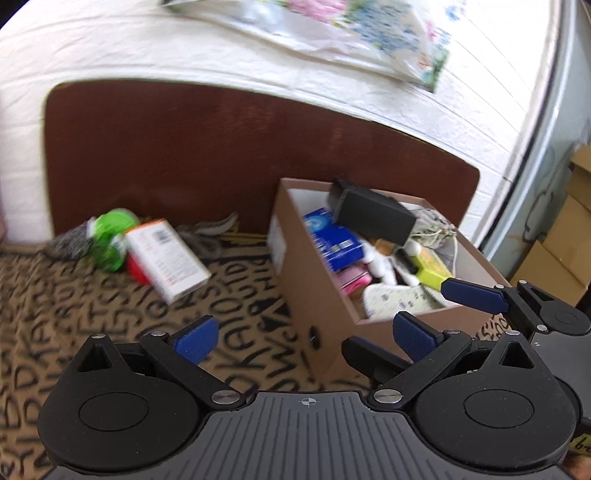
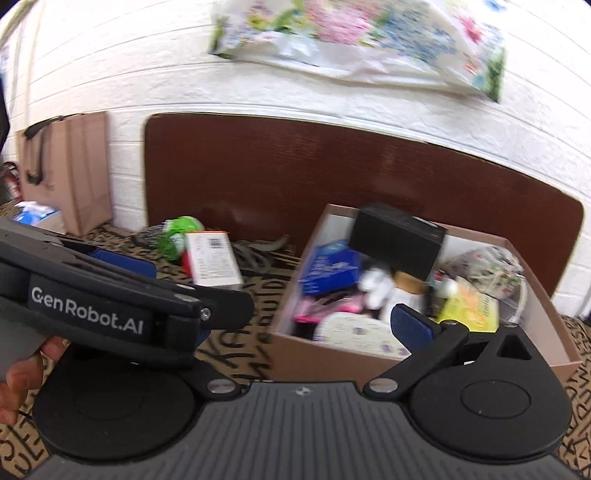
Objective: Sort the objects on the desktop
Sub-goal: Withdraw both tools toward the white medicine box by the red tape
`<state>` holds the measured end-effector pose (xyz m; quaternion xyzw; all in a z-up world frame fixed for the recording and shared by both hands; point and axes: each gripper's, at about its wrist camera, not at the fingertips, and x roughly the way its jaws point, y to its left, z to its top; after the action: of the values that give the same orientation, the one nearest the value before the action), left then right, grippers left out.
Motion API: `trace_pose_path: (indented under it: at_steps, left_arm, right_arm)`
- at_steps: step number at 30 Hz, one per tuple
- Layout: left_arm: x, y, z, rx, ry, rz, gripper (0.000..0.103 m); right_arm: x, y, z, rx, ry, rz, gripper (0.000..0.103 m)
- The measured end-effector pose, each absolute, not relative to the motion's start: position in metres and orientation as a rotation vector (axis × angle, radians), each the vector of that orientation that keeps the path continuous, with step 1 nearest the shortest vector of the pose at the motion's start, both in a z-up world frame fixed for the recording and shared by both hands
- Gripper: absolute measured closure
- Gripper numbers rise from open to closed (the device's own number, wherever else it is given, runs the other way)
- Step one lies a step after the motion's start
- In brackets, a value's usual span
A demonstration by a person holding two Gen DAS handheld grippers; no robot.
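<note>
A brown cardboard box (image 1: 317,306) stands on the patterned tabletop, full of items: a black box (image 1: 373,214) on top, a blue packet (image 1: 332,240), a yellow pack (image 1: 432,266). It also shows in the right wrist view (image 2: 369,360). My left gripper (image 1: 304,336) is open and empty, low in front of the box's near left corner. My right gripper (image 2: 306,325) is open and empty at the box's near edge; its left finger is hidden behind the left gripper's body (image 2: 92,306). A white carton (image 1: 166,254) and a green object (image 1: 110,236) lie left of the box.
A dark brown board (image 1: 221,155) stands against the white brick wall behind the table. A grey scrubber-like thing (image 1: 70,242) and a cord (image 1: 218,229) lie near the carton. A paper bag (image 2: 74,170) stands at far left. A floral bag (image 2: 369,33) hangs on the wall.
</note>
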<state>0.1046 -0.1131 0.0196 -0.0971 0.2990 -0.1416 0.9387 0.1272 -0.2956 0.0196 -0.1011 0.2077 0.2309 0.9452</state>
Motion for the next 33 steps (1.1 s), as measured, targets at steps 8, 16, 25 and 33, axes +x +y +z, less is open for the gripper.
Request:
trace_pose_path:
  at_steps: [8,16,25,33]
  left_arm:
    - [0.083,-0.059,0.002,-0.306,0.652,-0.219,0.000]
    - [0.094,-0.025,-0.013,-0.375,0.660,-0.187,0.000]
    - [0.132,0.007,-0.041,-0.381,0.691,-0.158,0.000]
    - [0.182,0.018,-0.061,-0.406,0.717,-0.178,0.000]
  right_arm:
    - [0.103,-0.243,0.013,-0.309,0.355,0.601,0.000]
    - [0.108,-0.203,0.003,-0.305,0.364,0.680,0.000]
    - [0.139,-0.177,-0.022,-0.263,0.441,0.643,0.000]
    - [0.185,-0.163,-0.049,-0.226,0.542,0.579,0.000]
